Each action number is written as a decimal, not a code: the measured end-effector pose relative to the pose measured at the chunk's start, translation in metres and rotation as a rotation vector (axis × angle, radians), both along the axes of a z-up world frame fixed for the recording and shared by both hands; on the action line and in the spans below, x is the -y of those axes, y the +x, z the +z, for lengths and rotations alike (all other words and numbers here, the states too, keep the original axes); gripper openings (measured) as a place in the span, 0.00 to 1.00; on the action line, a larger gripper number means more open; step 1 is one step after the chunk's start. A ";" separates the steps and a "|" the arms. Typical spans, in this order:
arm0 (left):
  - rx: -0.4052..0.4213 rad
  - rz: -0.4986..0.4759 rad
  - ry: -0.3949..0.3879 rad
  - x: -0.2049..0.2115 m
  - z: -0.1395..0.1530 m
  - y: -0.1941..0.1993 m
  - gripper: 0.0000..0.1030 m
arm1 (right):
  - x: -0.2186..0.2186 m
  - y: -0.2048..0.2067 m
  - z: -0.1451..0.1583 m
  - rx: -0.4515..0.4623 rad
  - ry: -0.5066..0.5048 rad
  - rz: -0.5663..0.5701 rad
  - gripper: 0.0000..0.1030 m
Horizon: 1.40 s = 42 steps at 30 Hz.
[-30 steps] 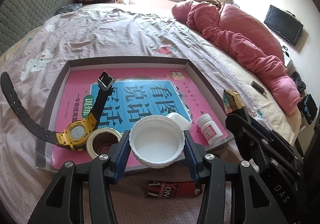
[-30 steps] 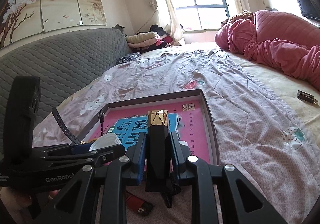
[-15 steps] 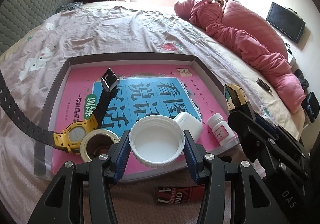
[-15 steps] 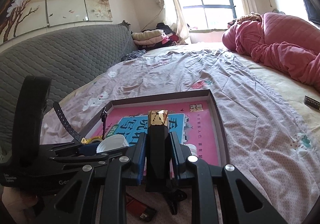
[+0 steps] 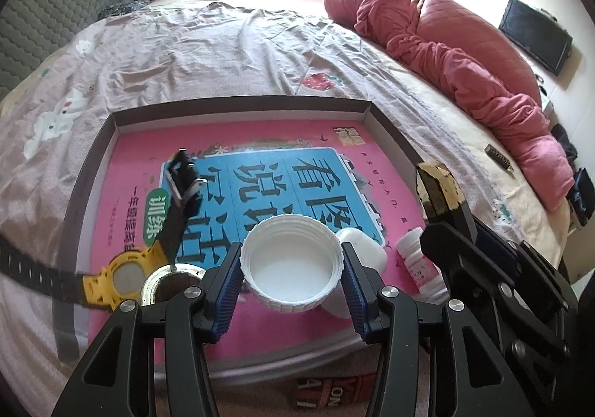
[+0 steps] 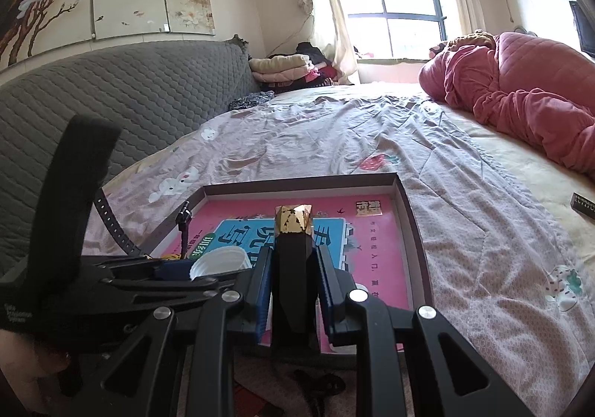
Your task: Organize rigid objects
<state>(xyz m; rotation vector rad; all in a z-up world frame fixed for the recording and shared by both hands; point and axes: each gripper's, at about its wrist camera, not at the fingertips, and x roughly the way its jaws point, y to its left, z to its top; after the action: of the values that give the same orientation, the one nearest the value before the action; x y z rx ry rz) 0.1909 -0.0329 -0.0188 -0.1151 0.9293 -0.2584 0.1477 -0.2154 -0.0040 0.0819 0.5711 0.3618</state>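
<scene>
The left gripper (image 5: 292, 268) has its fingers clamped on a white lid (image 5: 292, 266), one blue pad pressing each side of the ribbed rim, open side up. The lid hangs over the near part of a shallow tray (image 5: 238, 105) that lies on the bed and is lined with a pink and blue book cover.

The move ahead seems to turn on what sits just beyond and beside these fingers. Left of them lie a roll of tape (image 5: 167, 281) and a yellow watch (image 5: 126, 277), its strap running up and away across the tray. Right of them, partly behind the lid, sits a white case (image 5: 362, 246), and further right a small pill bottle (image 5: 416, 253) on its side. The bare stretch of tray lies straight ahead, past the fingertips, so setting the lid down there would probably mean reaching forward, not sideways.

The right gripper (image 6: 292, 268) has its fingers closed tight on a black bar with a gold tip (image 6: 293, 222), long axis pointing along the fingers toward the tray's far wall. It hovers at the near edge, beside the left gripper, so both are about equally near.
</scene>
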 end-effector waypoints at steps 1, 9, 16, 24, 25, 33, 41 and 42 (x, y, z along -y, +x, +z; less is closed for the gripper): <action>-0.006 -0.002 0.000 0.001 0.000 0.003 0.50 | 0.000 0.001 0.000 -0.003 0.001 0.000 0.22; -0.036 0.003 0.006 -0.002 0.000 0.021 0.50 | -0.002 0.004 -0.001 -0.001 -0.015 0.003 0.22; -0.074 0.025 0.021 -0.007 -0.005 0.031 0.50 | -0.003 0.008 -0.004 -0.007 -0.023 0.009 0.22; -0.096 0.024 0.032 -0.008 -0.010 0.033 0.50 | -0.010 0.009 -0.005 -0.006 -0.041 0.036 0.22; -0.096 0.023 0.032 -0.009 -0.010 0.033 0.50 | -0.010 0.009 -0.005 -0.007 -0.042 0.039 0.22; -0.093 0.021 0.045 -0.009 -0.011 0.029 0.50 | -0.016 0.011 -0.008 -0.019 -0.061 0.060 0.22; -0.090 0.020 0.078 -0.014 -0.013 0.025 0.50 | -0.022 0.012 -0.015 -0.045 -0.111 0.077 0.22; -0.090 0.018 0.079 -0.014 -0.014 0.025 0.50 | -0.022 0.012 -0.015 -0.045 -0.114 0.076 0.22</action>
<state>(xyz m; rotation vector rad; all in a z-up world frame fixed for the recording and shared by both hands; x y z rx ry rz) 0.2161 -0.0192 -0.0323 -0.0624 1.0261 -0.2005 0.1598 -0.1932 -0.0191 -0.0421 0.6397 0.4015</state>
